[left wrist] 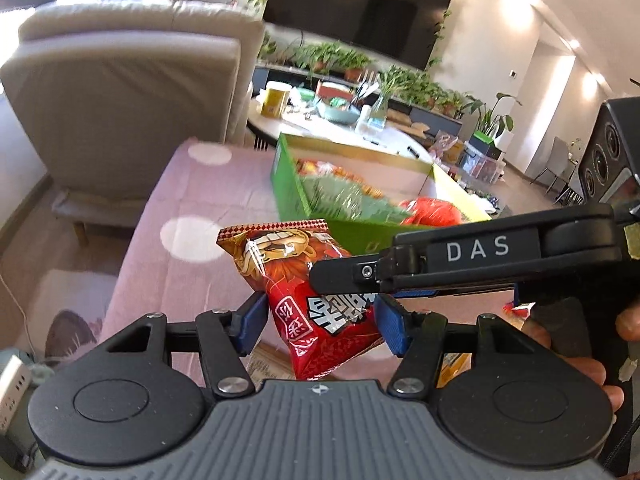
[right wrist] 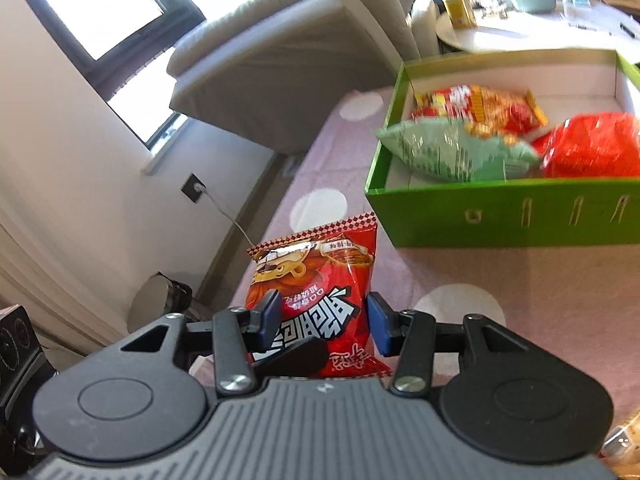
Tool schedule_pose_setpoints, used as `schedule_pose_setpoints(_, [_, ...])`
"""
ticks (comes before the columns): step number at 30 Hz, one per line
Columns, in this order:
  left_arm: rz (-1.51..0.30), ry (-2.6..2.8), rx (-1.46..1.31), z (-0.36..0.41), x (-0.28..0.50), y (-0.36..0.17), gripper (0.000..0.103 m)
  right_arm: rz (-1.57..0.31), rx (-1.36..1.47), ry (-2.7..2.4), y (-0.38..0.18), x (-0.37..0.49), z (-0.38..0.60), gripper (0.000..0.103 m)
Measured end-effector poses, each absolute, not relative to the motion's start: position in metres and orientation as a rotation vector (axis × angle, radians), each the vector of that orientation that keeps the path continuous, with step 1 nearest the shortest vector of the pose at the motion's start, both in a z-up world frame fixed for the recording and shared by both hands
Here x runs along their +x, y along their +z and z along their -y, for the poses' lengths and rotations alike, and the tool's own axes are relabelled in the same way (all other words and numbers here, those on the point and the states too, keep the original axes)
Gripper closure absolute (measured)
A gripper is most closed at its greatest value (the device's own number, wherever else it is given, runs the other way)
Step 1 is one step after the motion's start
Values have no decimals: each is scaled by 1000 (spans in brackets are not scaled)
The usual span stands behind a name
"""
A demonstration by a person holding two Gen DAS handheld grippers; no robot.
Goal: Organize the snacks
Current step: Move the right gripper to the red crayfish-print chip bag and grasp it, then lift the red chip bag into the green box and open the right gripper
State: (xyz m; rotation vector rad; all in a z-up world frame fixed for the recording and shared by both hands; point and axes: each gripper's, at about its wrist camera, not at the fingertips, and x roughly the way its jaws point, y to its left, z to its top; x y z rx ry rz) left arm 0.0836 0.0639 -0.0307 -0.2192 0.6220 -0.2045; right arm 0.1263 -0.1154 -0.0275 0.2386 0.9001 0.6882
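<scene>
From the left wrist camera, the left gripper [left wrist: 320, 326] has its blue pads [left wrist: 252, 326] set on either side of a red snack bag [left wrist: 308, 280], pressing its lower half so the bag is grasped and held above the pink dotted tablecloth [left wrist: 192, 248]. The right gripper's black finger, marked DAS, crosses in from the right and lies over the bag's right edge. Beyond it, further away and to the right, stands a green box [left wrist: 288, 188] with other snack packs inside, blurred. A beige sofa [left wrist: 132, 92] fills the far left. From the right wrist camera, the right gripper [right wrist: 322, 324] frames the same red snack bag [right wrist: 320, 276] between its blue pads [right wrist: 380, 326]; the left pad touches the bag, the right one sits just beside its edge, so I cannot tell whether it is clenched. The green box [right wrist: 500, 216] sits far right on the tablecloth [right wrist: 460, 280], holding a pale green pack [right wrist: 448, 152] and red packs [right wrist: 596, 144].
</scene>
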Motion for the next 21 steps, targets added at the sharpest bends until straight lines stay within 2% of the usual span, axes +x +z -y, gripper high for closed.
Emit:
schedule_pose_setpoints(8, [-542, -249, -156, -34, 96, 2, 48, -760, 238, 671, 2, 116, 138, 56])
schedule_pose_setpoints(21, [-500, -342, -76, 25, 132, 19, 48, -638, 277, 560, 23, 134, 193, 56])
